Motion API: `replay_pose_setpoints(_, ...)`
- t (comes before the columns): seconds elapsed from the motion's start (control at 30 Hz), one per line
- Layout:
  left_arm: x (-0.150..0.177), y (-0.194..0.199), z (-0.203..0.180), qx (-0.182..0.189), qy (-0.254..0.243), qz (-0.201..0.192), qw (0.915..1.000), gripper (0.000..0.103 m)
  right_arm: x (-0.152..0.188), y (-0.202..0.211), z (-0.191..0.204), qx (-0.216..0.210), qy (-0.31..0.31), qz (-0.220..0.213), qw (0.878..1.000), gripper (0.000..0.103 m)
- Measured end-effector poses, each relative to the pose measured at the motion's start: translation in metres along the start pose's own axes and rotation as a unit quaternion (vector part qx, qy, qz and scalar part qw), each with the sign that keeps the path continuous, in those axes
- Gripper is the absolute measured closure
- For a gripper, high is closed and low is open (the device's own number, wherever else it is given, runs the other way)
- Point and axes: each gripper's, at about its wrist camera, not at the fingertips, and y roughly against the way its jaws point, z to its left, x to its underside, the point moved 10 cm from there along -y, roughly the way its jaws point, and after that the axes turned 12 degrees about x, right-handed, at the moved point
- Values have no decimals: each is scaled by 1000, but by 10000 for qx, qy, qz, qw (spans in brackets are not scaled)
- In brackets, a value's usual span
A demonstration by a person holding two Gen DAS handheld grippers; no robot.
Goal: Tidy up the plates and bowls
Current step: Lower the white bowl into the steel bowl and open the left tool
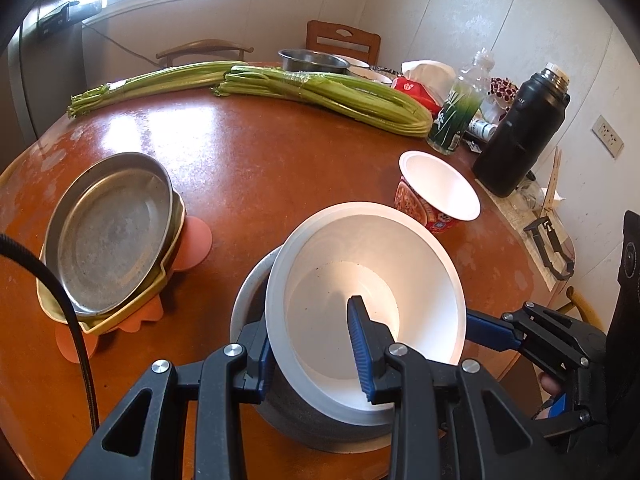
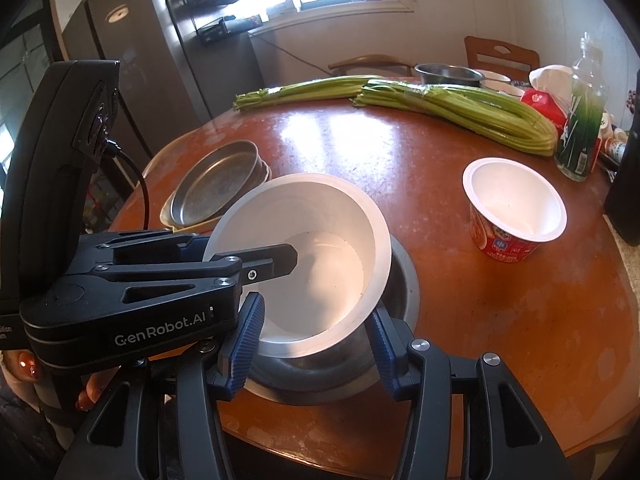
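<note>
The left gripper point(image 1: 312, 344) is clamped on the near wall of the white bowl point(image 1: 372, 272) — one blue pad outside the rim, the other inside against the inner wall, jaws nearly together. The bowl hangs tilted, mouth towards the camera, its base partly down in the grey metal bowl point(image 1: 248, 300) that stands on the table point(image 1: 260, 168) just under the jaws. The white bowl holds nothing; a few dark specks show on its floor.

The right gripper point(image 2: 316, 328) has its jaws about half apart, one pad on each side of the white bowl's point(image 2: 312, 248) lower rim; whether the pads press on it I cannot tell.

Ahead of the left jaws and off to their left sits a stack of metal plates point(image 1: 108, 236), the top one bare, on a yellow and pink mat point(image 1: 192, 240). Ahead to the right stands an open instant-noodle cup point(image 1: 436, 192), its white inside empty — beyond it, a dark flask point(image 1: 516, 132).
</note>
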Motion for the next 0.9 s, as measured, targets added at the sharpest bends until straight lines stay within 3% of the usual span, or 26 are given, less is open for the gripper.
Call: replay_pose_setpoints(0.9,9,-18,9,34,145,253,9996,70,9,-14,-4,84,91,218,9997,50)
